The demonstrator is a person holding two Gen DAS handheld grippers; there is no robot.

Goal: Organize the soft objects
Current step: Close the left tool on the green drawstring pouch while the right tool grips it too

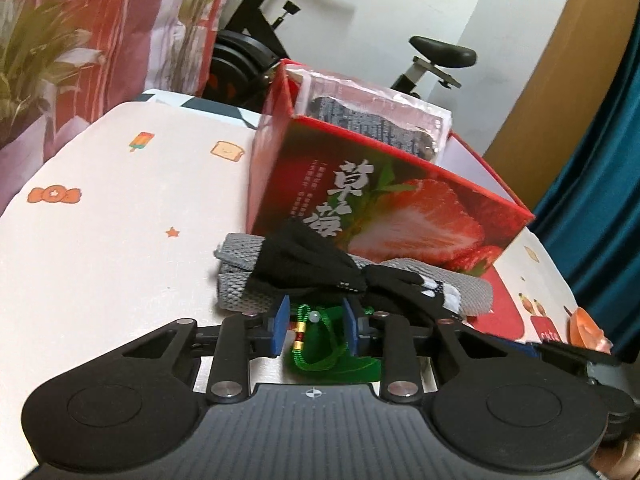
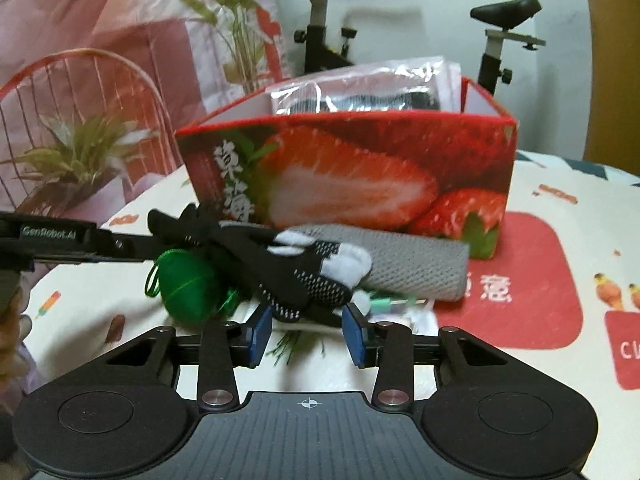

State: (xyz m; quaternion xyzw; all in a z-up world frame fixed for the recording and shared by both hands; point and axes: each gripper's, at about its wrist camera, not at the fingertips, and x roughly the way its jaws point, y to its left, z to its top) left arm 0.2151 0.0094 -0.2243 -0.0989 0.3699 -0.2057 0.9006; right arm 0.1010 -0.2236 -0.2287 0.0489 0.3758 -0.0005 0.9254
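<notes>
A: Lying between the blue pads of the left gripper (image 1: 316,326), a green pouch (image 1: 320,340) with a green cord and gold beads is being seen. Is it being clamped?

B: That cannot be told. The pads are being held a moderate way apart, with the pouch filling most of the gap, but contact on both sides is not being shown clearly.

A: What is being shown just ahead of those fingertips?

B: A black glove (image 1: 316,264) with white dots is being draped over a folded grey mesh cloth (image 1: 240,276). Beyond both, the strawberry box (image 1: 380,204) is being seen standing on the patterned bed cover (image 1: 120,200), with a plastic-wrapped grey item (image 1: 372,120) sticking up out of it.

A: And the right gripper (image 2: 307,328)?

B: Its jaws are being held open, fairly wide, and nothing is being gripped. The cuff end of the black glove (image 2: 296,268) is being seen just ahead of the gap between the pads and slightly above it; whether it is being touched cannot be told.

A: Where are the other things being seen from that side?

B: The grey mesh cloth (image 2: 404,268) is lying ahead and to the right, under the glove's white fingertips and just in front of the strawberry box (image 2: 360,176). The green pouch (image 2: 188,288) is being seen ahead and to the left, with the left gripper's arm (image 2: 60,240) reaching in from the left edge toward it. An exercise bike (image 2: 328,20) is standing well behind the box.
</notes>
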